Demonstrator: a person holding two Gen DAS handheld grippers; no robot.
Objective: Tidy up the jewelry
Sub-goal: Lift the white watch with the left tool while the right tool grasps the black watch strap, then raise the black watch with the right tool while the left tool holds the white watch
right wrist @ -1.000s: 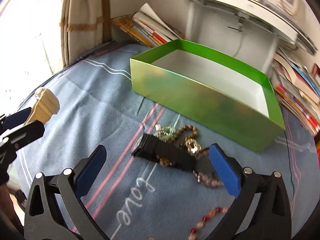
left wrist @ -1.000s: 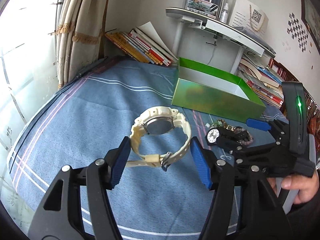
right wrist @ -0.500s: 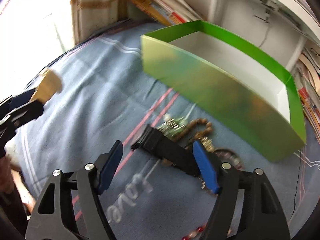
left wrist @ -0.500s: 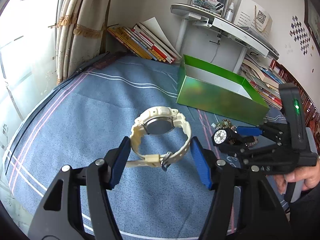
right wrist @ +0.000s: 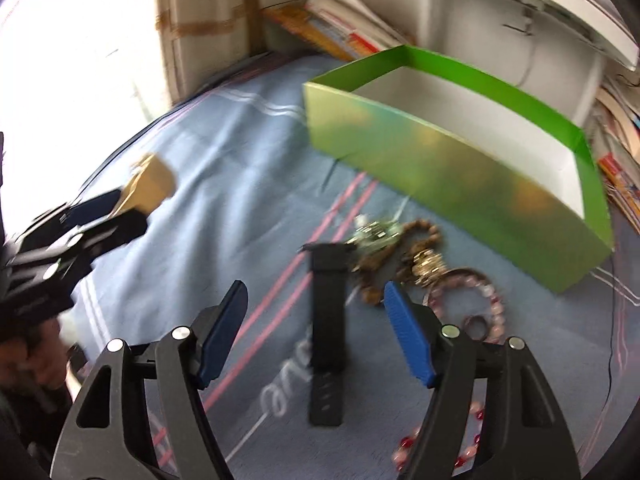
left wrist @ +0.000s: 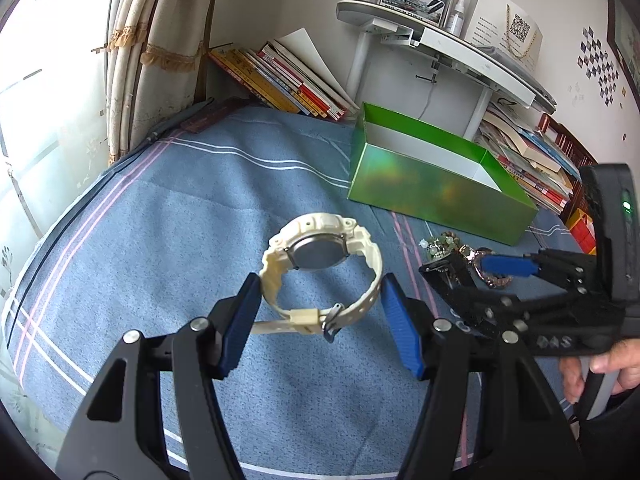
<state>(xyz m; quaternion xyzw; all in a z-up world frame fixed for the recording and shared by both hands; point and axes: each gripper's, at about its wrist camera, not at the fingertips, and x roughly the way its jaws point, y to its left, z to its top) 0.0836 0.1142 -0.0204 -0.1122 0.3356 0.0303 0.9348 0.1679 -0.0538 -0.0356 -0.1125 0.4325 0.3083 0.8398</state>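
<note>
Blue striped cloth (left wrist: pixel 152 240), cursive "love" (right wrist: pixel 288 376) stitched in white | left gripper (left wrist: pixel 320 320) clamps cream resin watch (left wrist: pixel 320 264) by its looped strap, off the cloth | right gripper (right wrist: pixel 316 328), jaws just narrowed, part-open astride flat black watch strap (right wrist: pixel 328 320), pads clear | glossy green box (left wrist: pixel 440 188) beyond bead pile (right wrist: pixel 420 256)

Daylight floods from the overexposed window (right wrist: pixel 60 60) at left; the right wrist view is motion-blurred, the left sharp; fisheye bending darkens corners.

Bright window (left wrist: pixel 44 92), cream curtain (left wrist: pixel 168 36), white desk (left wrist: pixel 440 40), stacked books (left wrist: pixel 288 80).
</note>
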